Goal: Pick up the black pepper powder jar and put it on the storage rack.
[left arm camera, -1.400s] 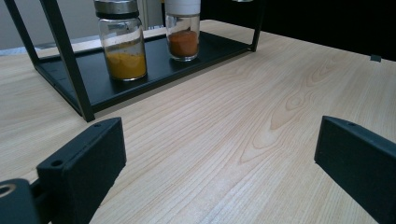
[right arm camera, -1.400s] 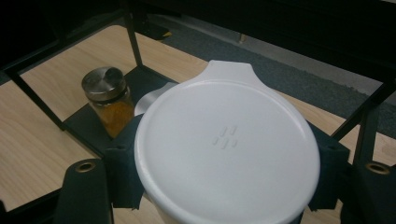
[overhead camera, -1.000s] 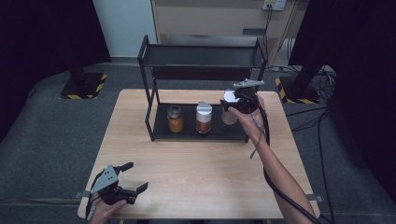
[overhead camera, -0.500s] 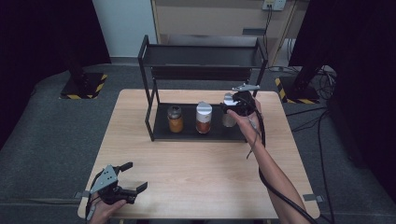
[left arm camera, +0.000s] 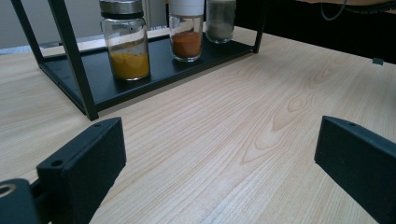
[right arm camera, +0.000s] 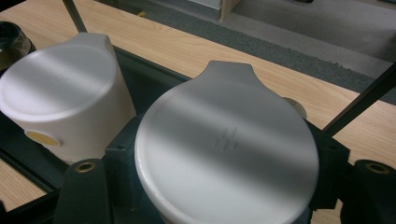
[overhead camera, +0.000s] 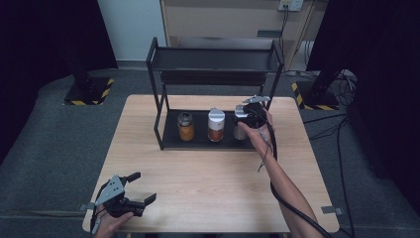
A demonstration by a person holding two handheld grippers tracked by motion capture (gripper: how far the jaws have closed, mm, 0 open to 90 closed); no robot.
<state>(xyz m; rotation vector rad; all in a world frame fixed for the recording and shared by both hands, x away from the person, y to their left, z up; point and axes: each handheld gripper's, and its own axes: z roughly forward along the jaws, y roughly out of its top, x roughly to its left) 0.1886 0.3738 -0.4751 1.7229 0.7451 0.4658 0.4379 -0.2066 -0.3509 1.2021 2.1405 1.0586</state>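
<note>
Nearest, the left gripper (overhead camera: pixel 132 194) rests low at the front left corner of the wooden table (overhead camera: pixel 208 183) — its jaws wide apart with only bare wood between them. Farther back, the right gripper (overhead camera: pixel 246 117) is clamped around the white cap of a grey-filled jar (right arm camera: pixel 226 154) at the right end of the black rack's (overhead camera: pixel 214 59) bottom shelf. Beside it stands a white-capped jar of red spice (overhead camera: pixel 216 125) — then, leftmost, a metal-lidded jar of yellow spice (overhead camera: pixel 185 126).
</note>
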